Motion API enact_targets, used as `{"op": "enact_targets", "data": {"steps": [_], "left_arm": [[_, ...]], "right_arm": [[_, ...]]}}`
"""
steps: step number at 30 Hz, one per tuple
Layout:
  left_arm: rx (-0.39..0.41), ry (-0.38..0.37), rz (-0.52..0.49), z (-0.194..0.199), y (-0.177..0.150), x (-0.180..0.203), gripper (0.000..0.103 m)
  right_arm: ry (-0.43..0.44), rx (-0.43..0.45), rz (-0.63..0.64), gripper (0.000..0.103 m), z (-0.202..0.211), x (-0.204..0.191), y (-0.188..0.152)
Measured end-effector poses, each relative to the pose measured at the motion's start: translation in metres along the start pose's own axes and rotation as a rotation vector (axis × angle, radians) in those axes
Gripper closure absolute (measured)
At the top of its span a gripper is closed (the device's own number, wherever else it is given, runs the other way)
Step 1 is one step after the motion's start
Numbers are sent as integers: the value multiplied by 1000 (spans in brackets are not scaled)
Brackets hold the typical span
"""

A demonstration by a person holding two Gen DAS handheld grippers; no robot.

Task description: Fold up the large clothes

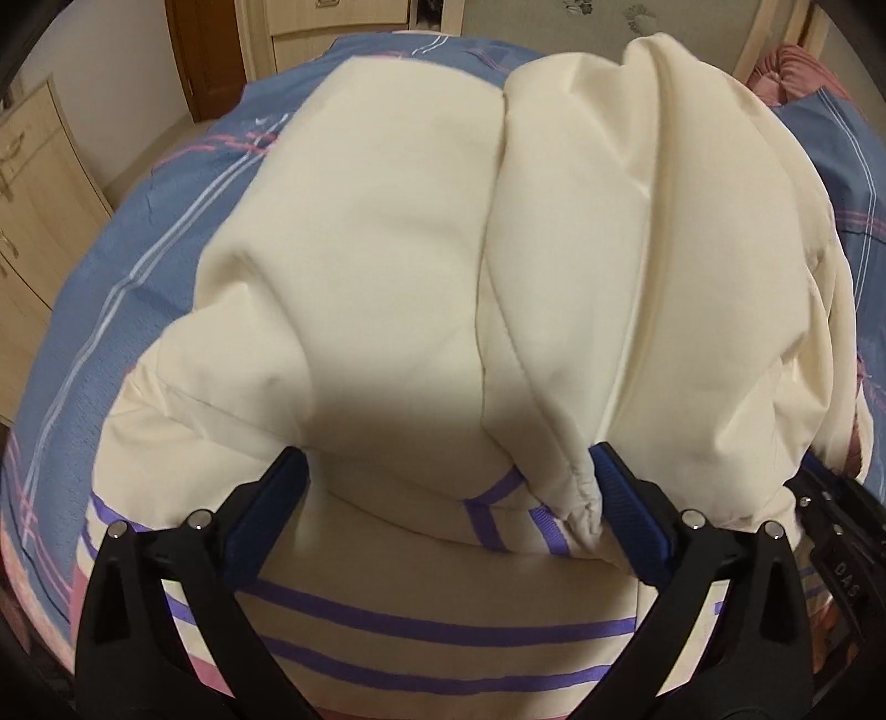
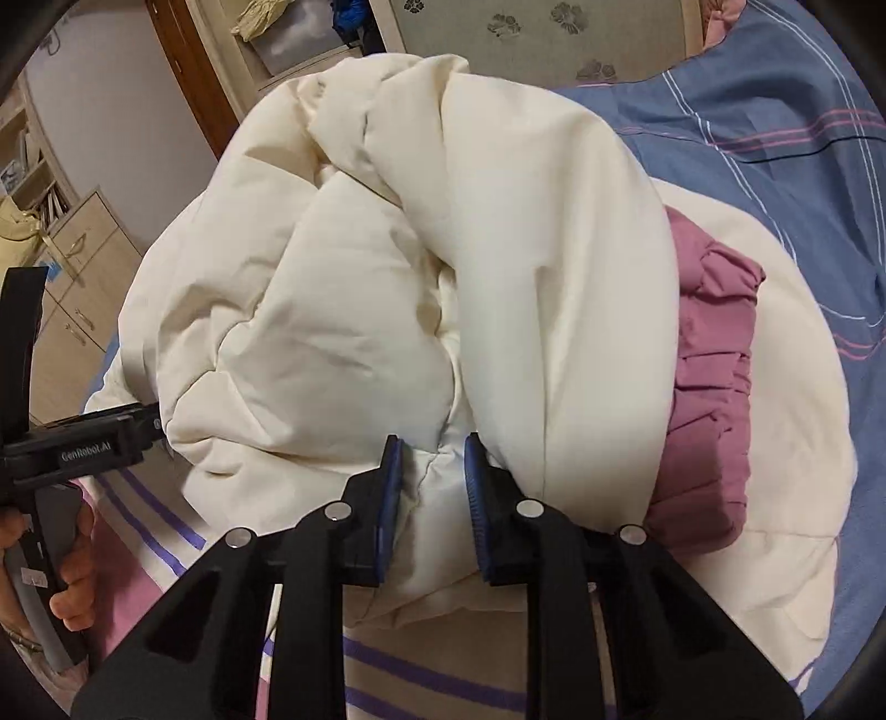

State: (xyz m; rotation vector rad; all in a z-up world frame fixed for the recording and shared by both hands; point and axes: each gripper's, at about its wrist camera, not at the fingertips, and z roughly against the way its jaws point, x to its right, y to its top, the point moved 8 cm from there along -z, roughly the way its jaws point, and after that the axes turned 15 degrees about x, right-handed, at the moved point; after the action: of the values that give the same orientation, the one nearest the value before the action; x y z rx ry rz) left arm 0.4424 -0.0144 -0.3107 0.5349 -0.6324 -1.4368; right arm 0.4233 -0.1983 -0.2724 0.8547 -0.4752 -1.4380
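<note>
A large cream puffy jacket lies bunched on the bed; it also fills the right wrist view, with a mauve-pink lining showing at its right side. My left gripper is open, its blue pads wide apart, hovering just above the jacket's near edge where a cuff hangs by the right pad. My right gripper is shut on a fold of the cream jacket, lifting it. The left gripper's body and the hand holding it show at the left of the right wrist view.
The bed carries a blue plaid sheet and a cream, purple and pink striped cover near me. Wooden cabinets and a brown door stand to the left. A headboard with flower patterns stands behind.
</note>
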Motion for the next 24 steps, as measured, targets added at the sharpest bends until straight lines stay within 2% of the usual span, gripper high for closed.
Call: {"op": "enact_targets", "data": {"steps": [2,4,6,7,8,9,11,16,19,21,24], "left_arm": [[70,-10,-38,22,10,6,15],[196,22,-114,52,25,13,18],[284,33,-154,73,36,20,26],[300,14,-156,79,40,25,31],[289,-7,-152,79,42,29,42],[263,-26,-148,75,40,32,54],[190,-54,-140,58,30,38,67],[130,-43,-154,18,0,38,67],[114,-52,-142,14,0,39,66],[101,-56,-143,11,2,42,63],[99,-42,-165,7,1,45,62]], "right_arm": [[31,50,24,81,22,-13,14],[62,140,27,81,47,-19,33],[28,216,16,81,66,-12,52],[10,245,6,81,70,-8,62],[-4,253,0,81,70,-2,66],[-30,245,-5,81,65,4,70],[-78,206,-21,81,50,15,67],[-174,90,-42,83,2,46,40],[-189,82,-58,86,-18,62,29],[-218,94,-72,87,-22,69,28],[-209,87,-135,87,-20,71,30]]}}
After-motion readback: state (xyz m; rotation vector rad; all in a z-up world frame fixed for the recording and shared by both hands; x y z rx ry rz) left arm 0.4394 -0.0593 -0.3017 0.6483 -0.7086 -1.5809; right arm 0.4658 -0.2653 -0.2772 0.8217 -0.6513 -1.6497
